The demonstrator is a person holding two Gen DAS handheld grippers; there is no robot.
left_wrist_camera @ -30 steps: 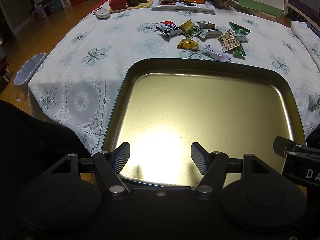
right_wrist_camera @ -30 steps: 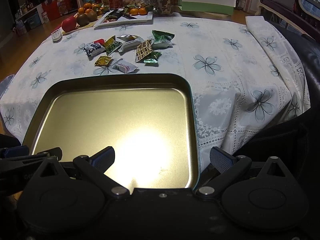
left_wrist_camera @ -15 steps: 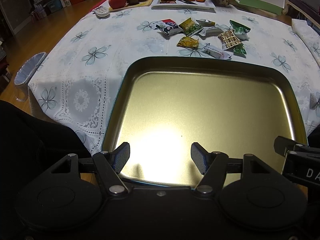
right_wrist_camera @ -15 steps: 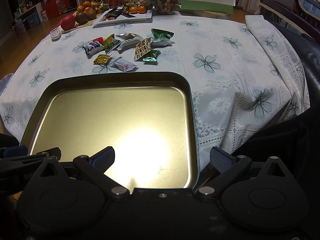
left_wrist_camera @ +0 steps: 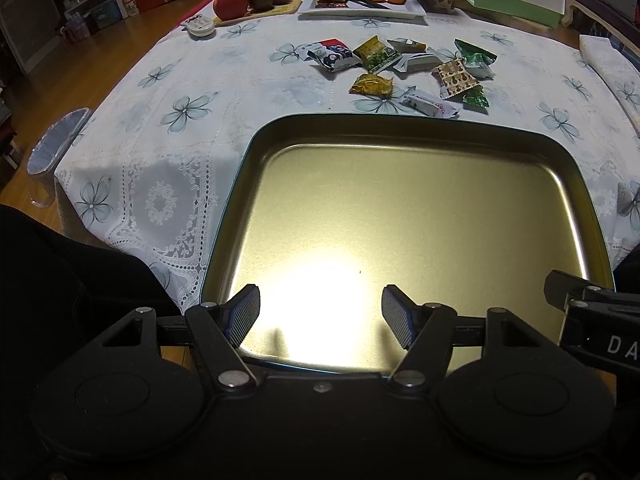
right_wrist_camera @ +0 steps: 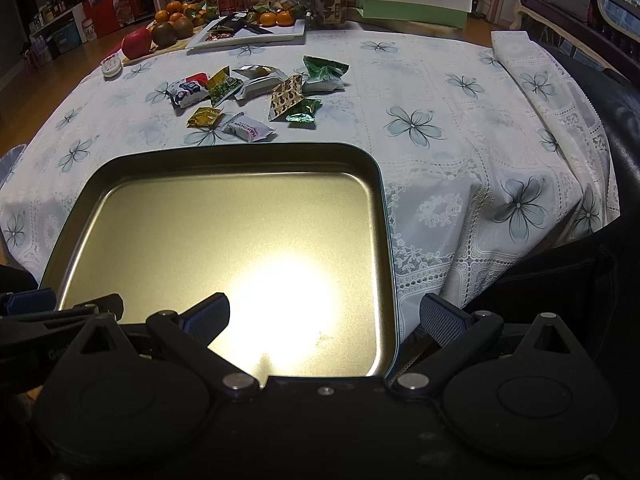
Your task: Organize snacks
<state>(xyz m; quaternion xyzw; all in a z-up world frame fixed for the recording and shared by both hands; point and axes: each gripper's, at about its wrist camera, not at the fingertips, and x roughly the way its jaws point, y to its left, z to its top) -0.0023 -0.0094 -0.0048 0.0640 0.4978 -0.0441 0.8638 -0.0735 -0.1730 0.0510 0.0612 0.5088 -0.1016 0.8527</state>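
Near edge, left: left gripper with fingers spread, nothing between them, over the shallow gold metal tray.
Near edge, right: right gripper likewise spread and empty, straddling the tray's right rim.
Snack position: pile of small foil-wrapped snacks on the floral white tablecloth, just beyond the tray's far rim, straight ahead of both grippers.
Nearer tool: cannot tell; roughly equal.
Unclear: tray's near edge hidden under both grippers; wrapper print unreadable.

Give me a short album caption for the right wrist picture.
Open right gripper over an empty gold tray, wrapped snacks waiting beyond on the flowered tablecloth.
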